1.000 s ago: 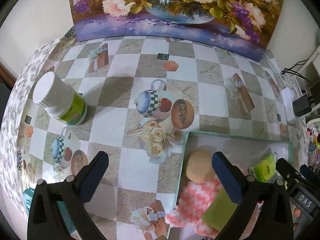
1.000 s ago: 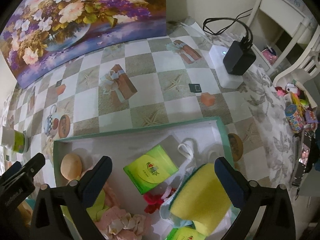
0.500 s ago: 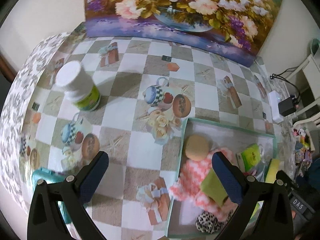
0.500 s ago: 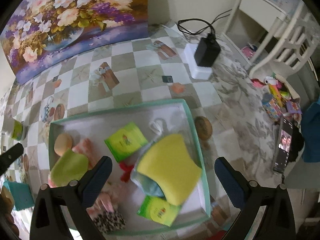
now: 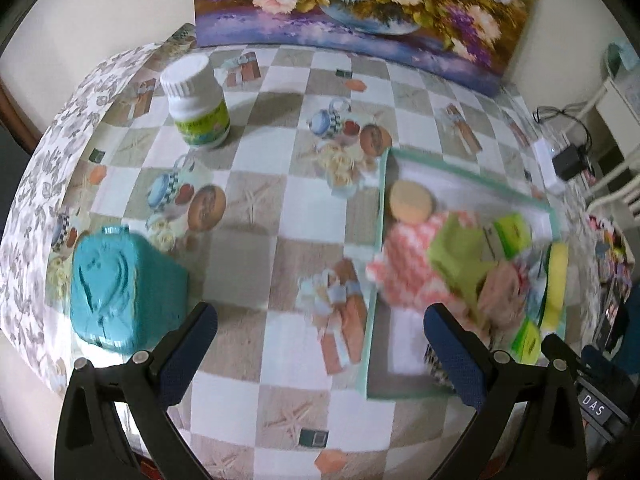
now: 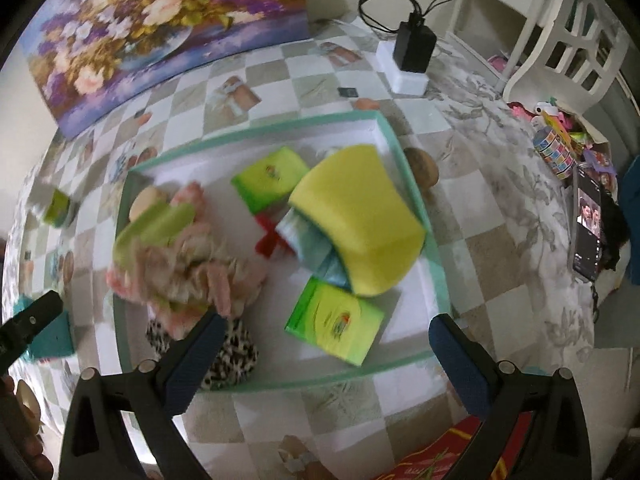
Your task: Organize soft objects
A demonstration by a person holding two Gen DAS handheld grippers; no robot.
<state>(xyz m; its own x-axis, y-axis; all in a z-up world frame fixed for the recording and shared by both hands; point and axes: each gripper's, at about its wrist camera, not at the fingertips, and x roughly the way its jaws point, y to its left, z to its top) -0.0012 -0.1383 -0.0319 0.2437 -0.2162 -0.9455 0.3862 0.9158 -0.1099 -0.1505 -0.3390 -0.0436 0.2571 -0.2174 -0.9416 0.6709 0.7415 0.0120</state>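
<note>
A teal-rimmed white tray (image 6: 404, 160) (image 5: 380, 208) lies on the table, filled with soft things: a yellow sponge (image 6: 360, 216), two green tissue packs (image 6: 272, 180) (image 6: 336, 328), a pink knitted cloth (image 6: 192, 276) (image 5: 404, 256), a green sponge (image 6: 156, 220), a tan round puff (image 5: 412, 202) and a leopard-print piece (image 6: 228, 356). My right gripper (image 6: 324, 356) hangs open above the tray's near edge, empty. My left gripper (image 5: 320, 344) is open too, above the table at the tray's left rim, holding nothing.
A teal box (image 5: 116, 280) and a white bottle with a green label (image 5: 198, 104) stand left of the tray. A flower painting (image 5: 360, 8) leans at the back. A charger on a white block (image 6: 412, 56), a phone (image 6: 588, 228) and a white chair (image 6: 560, 44) are to the right.
Both grippers have pulled back and up from the tray, so the whole tray and the teal box have come into view. Both stay open and empty.
</note>
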